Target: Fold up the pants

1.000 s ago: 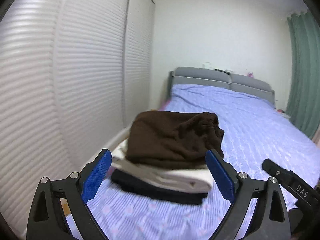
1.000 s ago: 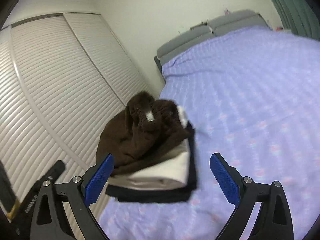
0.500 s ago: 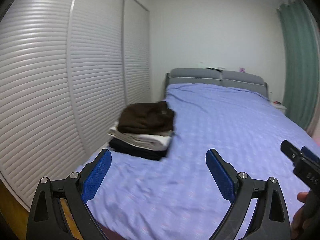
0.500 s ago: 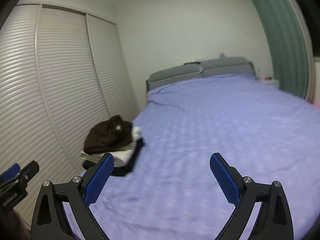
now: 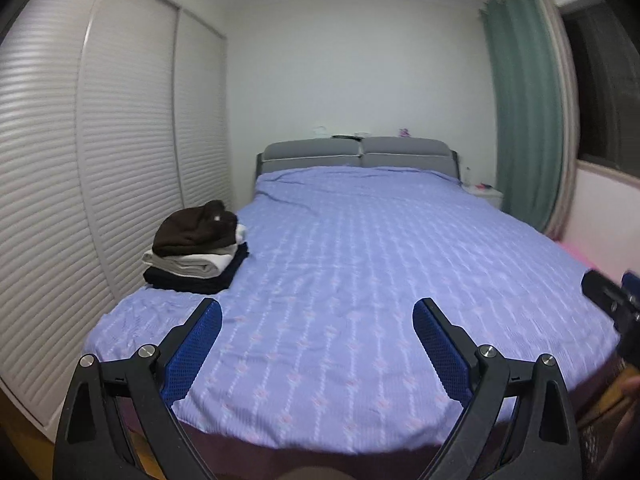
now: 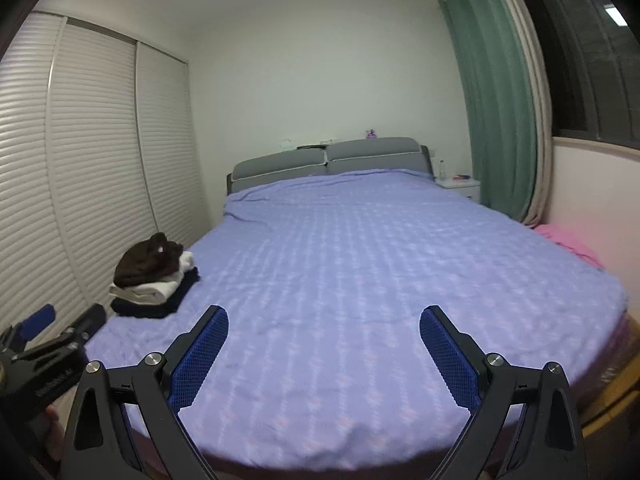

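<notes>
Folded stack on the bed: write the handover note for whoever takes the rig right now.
Left tongs: open, empty, at the foot of the bed.
Right tongs: open, empty, alongside.
Things: brown pants lie folded on top of a white garment and a dark one, stacked at the bed's left edge by the wardrobe doors.
Done: the brown pants look folded and stacked.
Left: a pink cloth lies at the right edge; whether it needs folding is unclear.

I see a stack of folded clothes on the bed's near left corner, wardrobe doors left, curtain right, headboard behind.
</notes>
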`<state>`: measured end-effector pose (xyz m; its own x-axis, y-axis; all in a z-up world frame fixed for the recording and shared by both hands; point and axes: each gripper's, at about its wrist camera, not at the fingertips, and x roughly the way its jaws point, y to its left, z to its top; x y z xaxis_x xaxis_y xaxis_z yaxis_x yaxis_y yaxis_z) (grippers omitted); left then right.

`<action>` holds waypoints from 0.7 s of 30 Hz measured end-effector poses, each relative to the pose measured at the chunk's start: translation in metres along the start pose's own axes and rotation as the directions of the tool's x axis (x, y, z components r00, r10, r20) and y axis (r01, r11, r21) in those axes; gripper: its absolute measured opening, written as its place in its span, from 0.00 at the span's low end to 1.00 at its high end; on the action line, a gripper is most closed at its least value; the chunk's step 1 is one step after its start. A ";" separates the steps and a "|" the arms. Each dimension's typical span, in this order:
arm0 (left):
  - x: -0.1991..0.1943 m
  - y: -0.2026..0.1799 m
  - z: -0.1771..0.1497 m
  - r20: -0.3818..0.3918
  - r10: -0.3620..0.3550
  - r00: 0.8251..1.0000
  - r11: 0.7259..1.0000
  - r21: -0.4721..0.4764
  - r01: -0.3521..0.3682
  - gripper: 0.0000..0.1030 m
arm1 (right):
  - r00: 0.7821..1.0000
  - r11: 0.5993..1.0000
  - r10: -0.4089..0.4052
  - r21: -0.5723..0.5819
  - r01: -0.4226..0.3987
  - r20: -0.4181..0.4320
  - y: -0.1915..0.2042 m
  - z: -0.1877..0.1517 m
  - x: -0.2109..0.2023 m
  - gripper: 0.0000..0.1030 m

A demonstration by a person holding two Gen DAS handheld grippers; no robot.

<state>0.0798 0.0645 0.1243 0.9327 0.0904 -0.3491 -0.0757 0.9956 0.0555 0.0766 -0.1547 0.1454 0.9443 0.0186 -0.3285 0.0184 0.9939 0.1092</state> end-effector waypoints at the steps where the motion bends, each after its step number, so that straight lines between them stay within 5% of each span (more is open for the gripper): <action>1: -0.009 -0.007 -0.003 0.004 -0.003 1.000 1.000 0.011 0.003 0.95 | 1.000 1.000 -0.011 -0.007 0.011 0.011 -0.008 -0.002 -0.012 0.95; 10: -0.080 -0.047 -0.019 0.046 -0.021 0.999 0.998 0.055 0.018 0.97 | 0.997 0.999 -0.046 -0.001 0.046 0.060 -0.055 -0.019 -0.087 0.95; 21: -0.106 -0.046 -0.044 -0.009 0.005 1.000 1.000 -0.008 -0.005 0.98 | 0.997 0.999 -0.027 -0.036 0.030 0.079 -0.061 -0.026 -0.123 0.98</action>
<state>-0.0316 0.0102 0.1174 0.9291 0.0953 -0.3573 -0.0831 0.9953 0.0495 -0.0490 -0.2149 0.1545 0.9664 -0.0173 -0.2564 0.0351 0.9973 0.0651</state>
